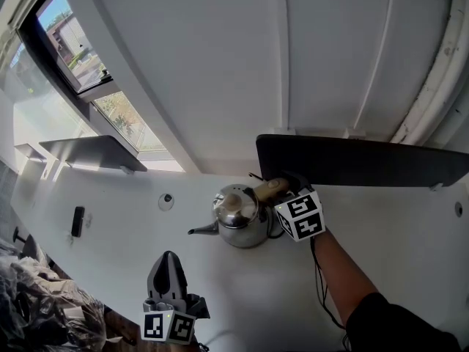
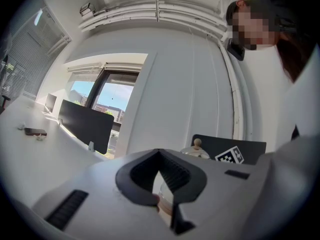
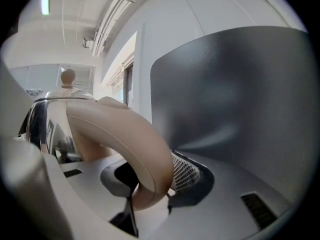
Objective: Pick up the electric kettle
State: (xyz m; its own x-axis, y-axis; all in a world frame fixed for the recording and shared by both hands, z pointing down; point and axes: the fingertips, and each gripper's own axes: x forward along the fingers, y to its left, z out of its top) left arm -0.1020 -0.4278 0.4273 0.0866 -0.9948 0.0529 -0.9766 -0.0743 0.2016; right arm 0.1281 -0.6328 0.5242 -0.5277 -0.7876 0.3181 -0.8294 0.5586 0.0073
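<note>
- Steel electric kettle (image 1: 238,218) stands on the white table (image 1: 381,226) at mid-frame of the head view, with its spout toward the left and its beige handle (image 3: 125,134) toward the right.
- Step in hand, as I judge it: the grasp — the lift has not begun.
- Right gripper (image 1: 277,191) straddles that handle with jaws spread wide. The handle rests against the mesh pad (image 3: 184,171), yet no firm clamp shows.
- Next move calls for closing fully on the handle, then a straight lift — spout kept level.
- Left gripper (image 1: 170,259), at lower left, has its jaws pressed together on nothing, well apart from the kettle.
</note>
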